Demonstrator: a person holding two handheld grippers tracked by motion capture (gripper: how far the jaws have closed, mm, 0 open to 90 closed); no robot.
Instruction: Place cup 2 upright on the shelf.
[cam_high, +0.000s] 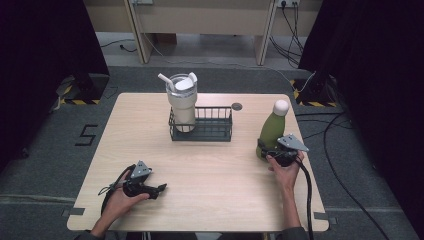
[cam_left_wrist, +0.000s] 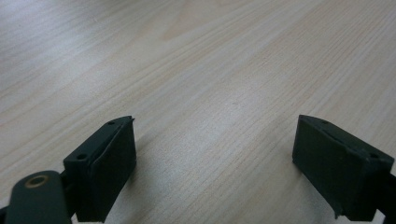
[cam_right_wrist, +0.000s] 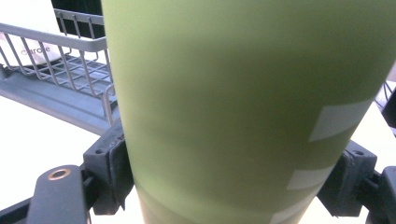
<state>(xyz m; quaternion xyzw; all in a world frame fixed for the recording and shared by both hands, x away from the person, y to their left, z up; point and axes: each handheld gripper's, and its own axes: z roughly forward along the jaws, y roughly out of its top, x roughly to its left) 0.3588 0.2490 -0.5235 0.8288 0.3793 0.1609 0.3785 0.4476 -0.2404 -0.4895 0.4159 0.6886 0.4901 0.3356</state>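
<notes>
The person's left hand (cam_high: 120, 197) lies low at the near left of the table (cam_high: 215, 175), forearm angled inward, holding the left gripper (cam_high: 161, 188) pointing right with its jaws spread wide over bare wood. Ahead and to its right stands a wire basket (cam_high: 210, 131) holding a white tumbler (cam_high: 181, 102). The right hand (cam_high: 285, 167) reaches forward; the right gripper (cam_high: 267, 150) clamps the lower body of a green bottle (cam_high: 272, 129), one jaw pressed on each side.
</notes>
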